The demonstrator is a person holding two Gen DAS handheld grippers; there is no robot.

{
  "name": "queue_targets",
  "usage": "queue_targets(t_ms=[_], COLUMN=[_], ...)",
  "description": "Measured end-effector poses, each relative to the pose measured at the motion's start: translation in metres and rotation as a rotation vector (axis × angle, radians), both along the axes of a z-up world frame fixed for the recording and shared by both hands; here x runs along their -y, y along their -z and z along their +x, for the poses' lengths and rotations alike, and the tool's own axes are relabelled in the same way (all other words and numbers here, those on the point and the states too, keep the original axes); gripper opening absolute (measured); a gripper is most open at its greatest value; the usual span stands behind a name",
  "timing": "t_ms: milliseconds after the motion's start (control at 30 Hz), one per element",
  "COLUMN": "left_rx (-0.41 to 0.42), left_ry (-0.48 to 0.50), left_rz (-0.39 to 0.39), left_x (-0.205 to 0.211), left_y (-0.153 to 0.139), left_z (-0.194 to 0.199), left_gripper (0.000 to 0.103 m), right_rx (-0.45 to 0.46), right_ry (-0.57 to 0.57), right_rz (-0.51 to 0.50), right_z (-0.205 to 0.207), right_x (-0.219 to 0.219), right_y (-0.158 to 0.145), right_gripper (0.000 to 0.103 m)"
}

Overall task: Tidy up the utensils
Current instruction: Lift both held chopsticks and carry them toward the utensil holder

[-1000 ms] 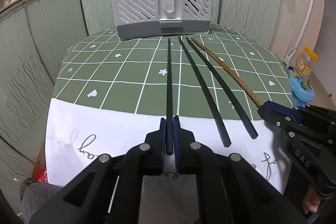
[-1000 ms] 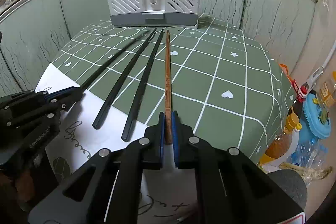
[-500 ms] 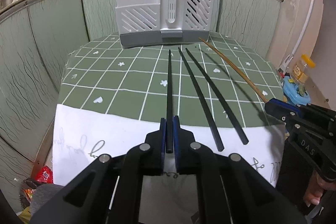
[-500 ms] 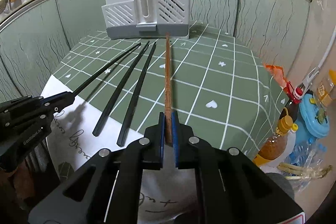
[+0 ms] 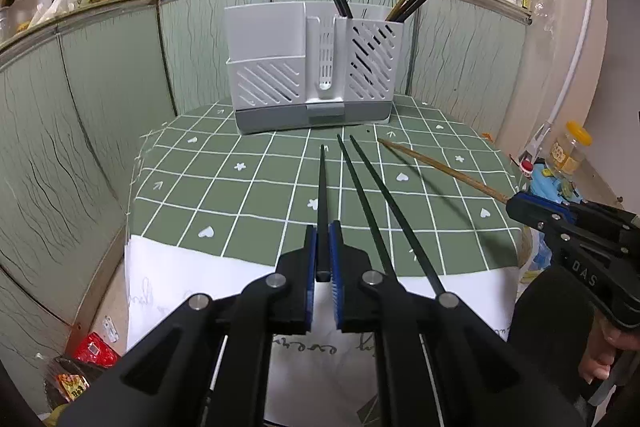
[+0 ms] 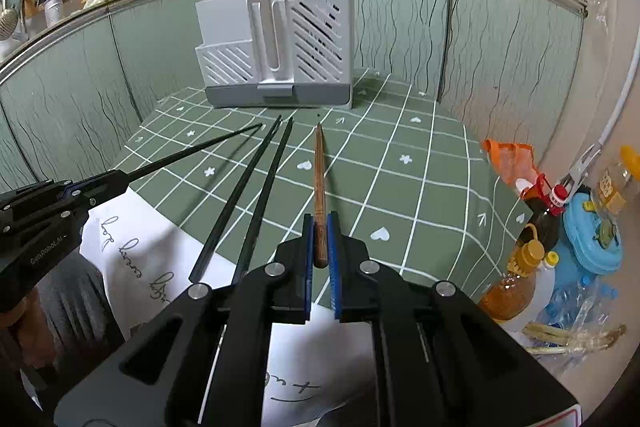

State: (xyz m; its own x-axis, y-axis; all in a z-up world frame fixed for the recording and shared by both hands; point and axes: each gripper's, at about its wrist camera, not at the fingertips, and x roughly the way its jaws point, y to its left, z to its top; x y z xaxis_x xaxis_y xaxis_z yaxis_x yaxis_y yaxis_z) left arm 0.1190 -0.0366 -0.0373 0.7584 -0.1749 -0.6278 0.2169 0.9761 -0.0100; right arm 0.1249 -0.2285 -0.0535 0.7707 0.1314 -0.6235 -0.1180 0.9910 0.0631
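Note:
My left gripper point(image 5: 322, 227) is shut on the thick end of a black chopstick point(image 5: 322, 195), held above the green checked tablecloth point(image 5: 248, 195) and pointing at the grey utensil holder point(image 5: 308, 67). My right gripper point(image 6: 319, 221) is shut on a brown wooden chopstick point(image 6: 319, 167), also raised and aimed at the utensil holder point(image 6: 280, 51). Two more black chopsticks point(image 5: 372, 195) lie side by side on the cloth between the grippers. The holder's right compartment and its middle part hold several chopsticks.
Green panelled walls enclose the table on three sides. White cloth point(image 5: 192, 287) covers the near edge. To the right of the table stand bottles point(image 6: 532, 227), a blue container point(image 6: 592, 231) and bags. A shelf with pans and jars runs behind the holder.
Both grippers have risen with their chopsticks, whose tips have lifted off the cloth. The two loose black chopsticks have stayed where they were.

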Motion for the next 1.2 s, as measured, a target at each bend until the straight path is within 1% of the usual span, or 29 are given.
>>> queue_targets(t_ms=[400, 567, 800, 1033, 1200], left_rx=[0.009, 0.025, 0.058, 0.102, 0.134], left_ry=[0.005, 0.002, 0.001, 0.005, 0.015], left_rz=[-0.006, -0.013, -0.023, -0.03, -0.01], left_x=[-0.004, -0.007, -0.014, -0.02, -0.02], left_y=[-0.018, -0.029, -0.049, -0.077, -0.094], left_z=[0.001, 0.0, 0.001, 0.006, 0.01], left_gripper=[0.008, 0.008, 0.008, 0.008, 0.008], right_rx=[0.057, 0.08, 0.113, 0.16, 0.191], right_ry=[0.011, 0.011, 0.007, 0.009, 0.007], right_rz=[0.008, 0.01, 0.016, 0.015, 0.014], right_z=[-0.004, -0.005, -0.004, -0.001, 0.003], right_x=[0.008, 0.01, 0.013, 0.016, 0.019], right_y=[-0.03, -0.042, -0.059, -0.081, -0.098], right_gripper=[0.006, 0.006, 0.006, 0.006, 0.006])
